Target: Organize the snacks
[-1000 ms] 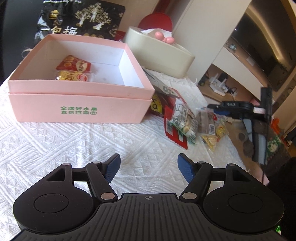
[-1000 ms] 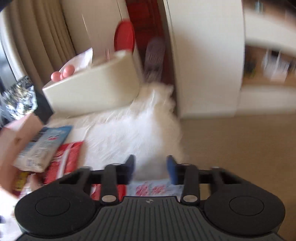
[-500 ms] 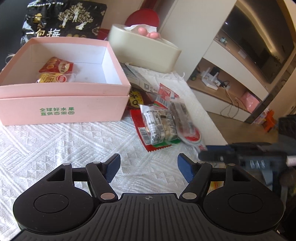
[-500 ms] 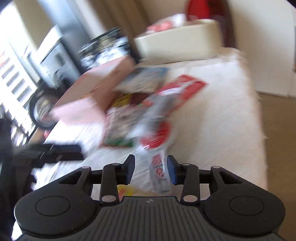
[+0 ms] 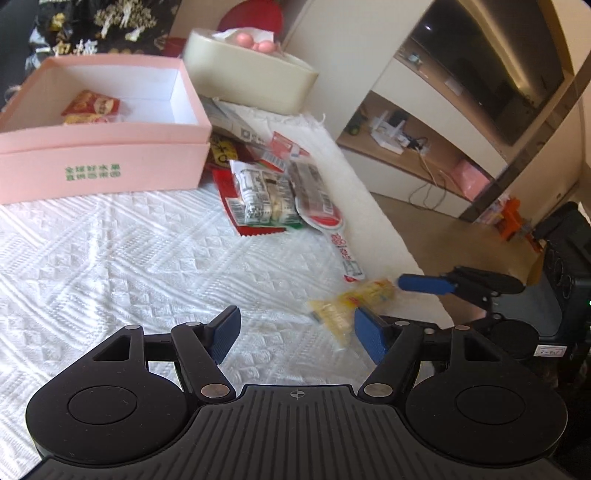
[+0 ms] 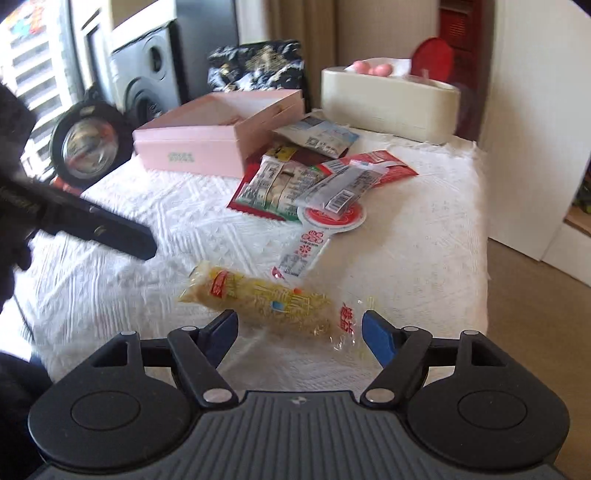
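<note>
A yellow snack packet lies on the white tablecloth, its clear end between the wide-spread fingers of my right gripper. The jaws are opening and the pads do not press on it. The left wrist view shows the same packet beside a blue finger of the right gripper. My left gripper hovers open and empty over bare cloth. The pink box holds two small packets. A pile of snacks lies beside the pink box.
A cream tissue box stands behind the pile, a black patterned bag behind the pink box. A speaker and a round black lens-like item sit at the far left. The table's right edge drops to the floor.
My right gripper swung round to face the table, shut on the yellow packet's end, then spread its jaws; the packet now rests on the cloth. The left view shifted right.
</note>
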A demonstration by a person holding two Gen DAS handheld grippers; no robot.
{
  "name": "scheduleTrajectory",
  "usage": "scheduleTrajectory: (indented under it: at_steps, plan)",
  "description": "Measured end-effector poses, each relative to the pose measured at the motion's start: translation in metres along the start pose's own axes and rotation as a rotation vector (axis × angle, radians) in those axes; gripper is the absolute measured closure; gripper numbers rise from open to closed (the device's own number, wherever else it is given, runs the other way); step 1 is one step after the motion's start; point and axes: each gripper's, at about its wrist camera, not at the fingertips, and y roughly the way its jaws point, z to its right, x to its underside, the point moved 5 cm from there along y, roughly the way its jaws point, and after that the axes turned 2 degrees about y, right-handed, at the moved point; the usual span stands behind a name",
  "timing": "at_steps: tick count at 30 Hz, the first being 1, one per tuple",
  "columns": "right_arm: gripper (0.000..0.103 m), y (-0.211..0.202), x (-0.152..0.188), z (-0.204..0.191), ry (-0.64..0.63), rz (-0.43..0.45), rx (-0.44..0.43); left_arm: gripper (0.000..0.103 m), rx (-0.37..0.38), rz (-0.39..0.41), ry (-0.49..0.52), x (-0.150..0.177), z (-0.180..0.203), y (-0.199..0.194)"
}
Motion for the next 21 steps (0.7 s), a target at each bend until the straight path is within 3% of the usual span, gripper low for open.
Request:
scheduleTrajectory:
  at_steps: [2,5,7,12,17,21]
  plan:
    - [0.026,0.001,-0.003,-0.013,0.068,0.033,-0.091,0.029,-0.025,0.016,-0.016,0.000,-0.004,-0.007]
    - [0.027,0.008,-0.006,-0.052,0.086,0.035,-0.308,0.029,-0.088,0.039,-0.075,0.000,-0.019,-0.018]
    - [0.027,0.012,-0.007,-0.077,0.016,0.041,-0.344,0.029,-0.127,0.052,-0.083,0.000,-0.026,-0.026]
    - [0.027,-0.001,-0.006,-0.079,-0.166,0.136,-0.155,0.029,-0.129,0.010,-0.048,0.009,-0.024,-0.040]
    - [0.027,-0.008,-0.010,-0.027,-0.046,0.158,0.014,0.029,0.047,-0.079,-0.167,0.023,-0.013,-0.021]
    - [0.027,-0.003,-0.011,0.003,0.068,0.156,0.104,0.030,0.005,-0.030,-0.246,0.008,-0.027,-0.001]
